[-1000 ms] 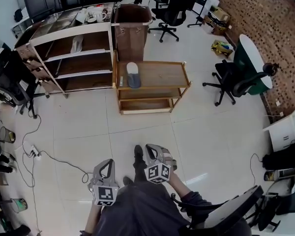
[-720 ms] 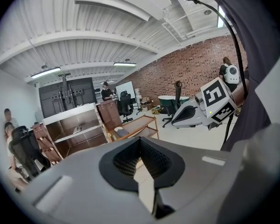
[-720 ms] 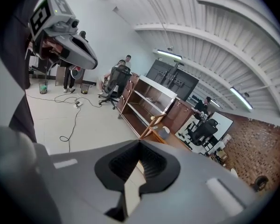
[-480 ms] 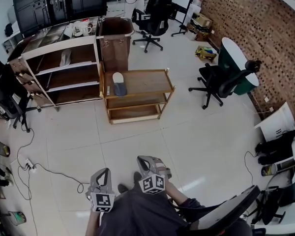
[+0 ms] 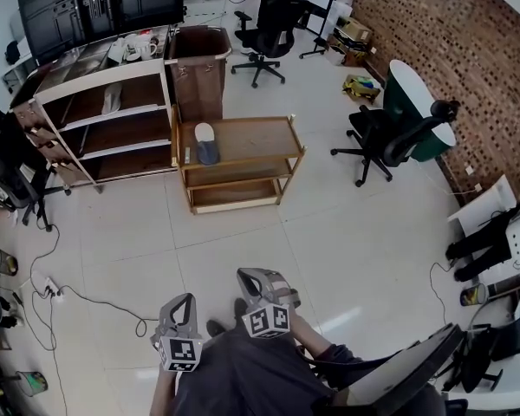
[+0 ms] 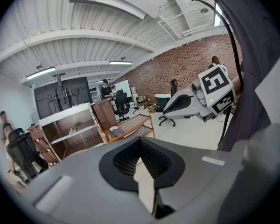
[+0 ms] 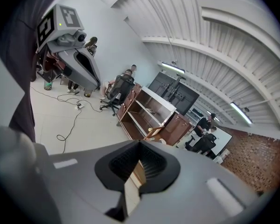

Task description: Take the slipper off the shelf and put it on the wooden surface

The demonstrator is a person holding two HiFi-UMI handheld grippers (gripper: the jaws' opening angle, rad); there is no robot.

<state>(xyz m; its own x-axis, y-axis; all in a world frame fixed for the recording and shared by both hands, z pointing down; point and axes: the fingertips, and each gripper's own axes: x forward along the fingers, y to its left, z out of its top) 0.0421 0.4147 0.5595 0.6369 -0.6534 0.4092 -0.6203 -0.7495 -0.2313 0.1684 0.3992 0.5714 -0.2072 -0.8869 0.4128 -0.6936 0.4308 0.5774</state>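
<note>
Head view: the slipper (image 5: 206, 142), a soft oval with a pale insole and a blue-grey toe cap, lies flat on the top board of the three-tier wooden cart (image 5: 269, 139), beside the white-framed shelf (image 5: 113, 115). Well apart from it, over the glossy tiled floor (image 5: 243, 241), the left gripper (image 5: 184, 303) and right gripper (image 5: 258, 277) are both clenched, ribbed pads together on nothing.
</note>
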